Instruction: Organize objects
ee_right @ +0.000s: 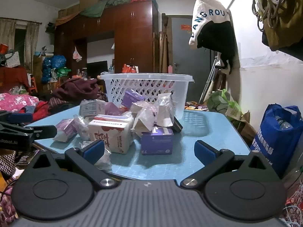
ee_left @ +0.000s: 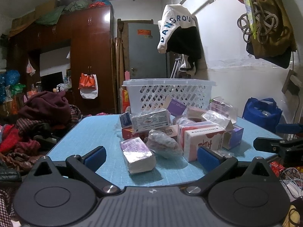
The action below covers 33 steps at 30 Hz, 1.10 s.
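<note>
A pile of small boxes and plastic-wrapped packets lies on a blue table (ee_left: 90,132), in front of a white lattice basket (ee_left: 166,94). In the left wrist view my left gripper (ee_left: 150,156) is open and empty at the near edge, with a purple-and-white wrapped pack (ee_left: 137,155) between its fingers' line. A white-and-red box (ee_left: 203,141) stands by its right finger. In the right wrist view my right gripper (ee_right: 149,150) is open and empty, just short of a purple box (ee_right: 157,141). The basket (ee_right: 147,89) stands behind the pile. The white-and-red box (ee_right: 111,135) sits left.
A heap of clothes (ee_left: 37,121) lies left of the table. A blue bag (ee_right: 276,138) stands at the right by the white wall. A dark wardrobe (ee_left: 79,53) and grey door (ee_left: 145,54) are at the back. Each gripper shows at the other view's edge.
</note>
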Each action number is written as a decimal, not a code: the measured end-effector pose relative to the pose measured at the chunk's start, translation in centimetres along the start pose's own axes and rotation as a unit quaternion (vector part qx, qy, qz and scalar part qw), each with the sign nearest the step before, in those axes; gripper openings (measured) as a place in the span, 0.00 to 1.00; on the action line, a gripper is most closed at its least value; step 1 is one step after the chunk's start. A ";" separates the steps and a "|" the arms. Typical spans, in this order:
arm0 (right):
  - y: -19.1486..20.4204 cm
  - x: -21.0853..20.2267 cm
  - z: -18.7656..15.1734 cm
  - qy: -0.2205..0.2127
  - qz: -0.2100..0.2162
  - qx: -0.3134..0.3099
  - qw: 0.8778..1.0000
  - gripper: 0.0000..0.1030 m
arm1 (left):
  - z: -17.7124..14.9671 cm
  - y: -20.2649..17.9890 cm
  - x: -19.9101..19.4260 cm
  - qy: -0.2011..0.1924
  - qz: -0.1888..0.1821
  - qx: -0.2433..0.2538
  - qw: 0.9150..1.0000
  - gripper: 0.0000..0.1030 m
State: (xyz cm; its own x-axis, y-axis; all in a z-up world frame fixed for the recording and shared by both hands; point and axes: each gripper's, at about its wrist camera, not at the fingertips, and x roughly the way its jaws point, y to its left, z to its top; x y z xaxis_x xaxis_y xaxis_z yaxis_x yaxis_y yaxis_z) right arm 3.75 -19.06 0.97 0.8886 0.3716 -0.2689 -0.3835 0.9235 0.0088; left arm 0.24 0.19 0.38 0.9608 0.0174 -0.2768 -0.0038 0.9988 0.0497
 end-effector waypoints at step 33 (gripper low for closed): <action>0.7 0.1 -0.1 0.015 0.016 0.001 1.000 1.00 | 0.1 -0.1 0.0 0.000 -0.006 0.007 1.000 1.00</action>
State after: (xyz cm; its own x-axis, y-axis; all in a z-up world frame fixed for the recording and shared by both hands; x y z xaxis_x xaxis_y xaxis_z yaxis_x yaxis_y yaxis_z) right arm 3.55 -18.37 0.87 0.8677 0.3982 -0.2975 -0.4112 0.9113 0.0206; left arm 0.22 0.05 0.46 0.9606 0.0049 -0.2780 0.0119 0.9982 0.0588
